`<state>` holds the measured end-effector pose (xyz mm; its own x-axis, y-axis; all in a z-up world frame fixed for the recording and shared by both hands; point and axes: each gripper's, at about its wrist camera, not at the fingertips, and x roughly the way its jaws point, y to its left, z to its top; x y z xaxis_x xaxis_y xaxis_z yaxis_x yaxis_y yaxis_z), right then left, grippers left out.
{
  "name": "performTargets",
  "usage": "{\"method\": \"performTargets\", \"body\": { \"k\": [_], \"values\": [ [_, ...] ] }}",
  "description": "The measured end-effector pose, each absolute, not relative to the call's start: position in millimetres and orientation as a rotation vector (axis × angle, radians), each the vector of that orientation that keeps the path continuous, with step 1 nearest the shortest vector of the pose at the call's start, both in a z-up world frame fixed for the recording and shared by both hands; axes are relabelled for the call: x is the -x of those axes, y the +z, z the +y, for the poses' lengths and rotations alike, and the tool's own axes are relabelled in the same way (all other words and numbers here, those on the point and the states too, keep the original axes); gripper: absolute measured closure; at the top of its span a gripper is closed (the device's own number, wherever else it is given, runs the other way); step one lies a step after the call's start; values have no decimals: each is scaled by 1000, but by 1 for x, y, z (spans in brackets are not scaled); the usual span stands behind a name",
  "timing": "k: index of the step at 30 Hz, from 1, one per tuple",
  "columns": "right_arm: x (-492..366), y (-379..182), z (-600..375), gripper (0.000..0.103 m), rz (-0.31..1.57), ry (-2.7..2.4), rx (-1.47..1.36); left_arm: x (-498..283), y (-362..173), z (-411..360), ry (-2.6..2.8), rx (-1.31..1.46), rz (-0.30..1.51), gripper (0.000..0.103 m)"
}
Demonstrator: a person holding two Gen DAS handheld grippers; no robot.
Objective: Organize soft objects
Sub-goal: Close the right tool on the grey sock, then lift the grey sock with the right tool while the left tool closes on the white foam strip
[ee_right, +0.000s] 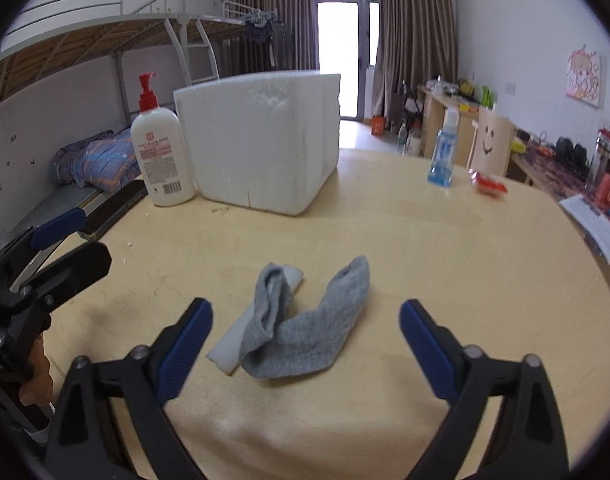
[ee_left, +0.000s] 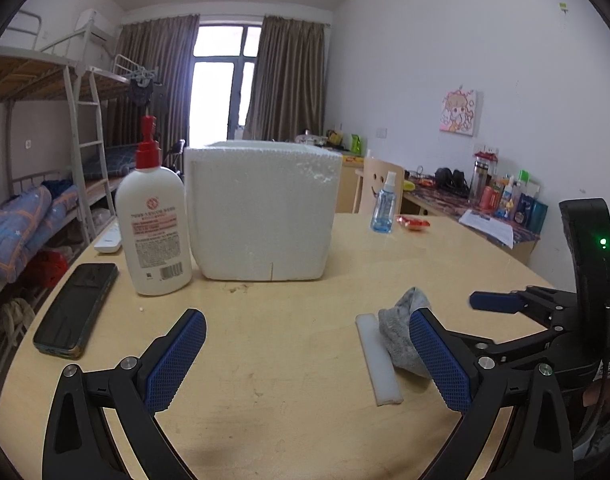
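Note:
A crumpled grey sock (ee_right: 305,320) lies on the round wooden table (ee_right: 445,248), partly over a white foam strip (ee_right: 229,344). My right gripper (ee_right: 305,306) hovers just in front of the sock, open, its blue pads on either side of it and not touching. In the left wrist view the sock (ee_left: 401,328) and the strip (ee_left: 379,364) lie at the right, partly behind the right finger of my left gripper (ee_left: 305,320), which is open and empty over bare table. A white foam box (ee_left: 261,212) stands open-topped at the back.
A white lotion bottle (ee_left: 155,224) with a red pump stands left of the box, with a dark phone (ee_left: 75,308) and a white remote (ee_left: 109,240) near the left edge. A blue spray bottle (ee_right: 443,152) and a red wrapper (ee_right: 489,186) sit far right. A bunk bed is beyond.

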<state>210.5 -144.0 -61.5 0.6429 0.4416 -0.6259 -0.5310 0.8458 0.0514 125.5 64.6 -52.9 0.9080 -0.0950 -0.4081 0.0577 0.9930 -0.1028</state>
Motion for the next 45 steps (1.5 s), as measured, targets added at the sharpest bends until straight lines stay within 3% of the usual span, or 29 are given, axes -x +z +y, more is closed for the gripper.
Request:
{"method": "performTargets", "body": {
  "k": [3,11,15,27,40,45],
  "values": [
    [-215,-69,-141,22,713,561,151,-131,-56,62,-105,89,446,1],
    [-221,-79,-138,24,758,581,157,-135,-62,54,-141,72,481,1],
    [-225,-85,-136,37,790,591,149,-137,-64,51,-146,67,488,1],
    [-228,-91,-142,50,808,573,152,-142,-67,45,-162,68,514,1],
    [-236,-101,-156,82,834,538,116,-149,-70,30,-180,22,549,1],
    [-236,-100,-162,87,829,539,91,-153,-71,22,-188,1,559,1]
  ]
}}
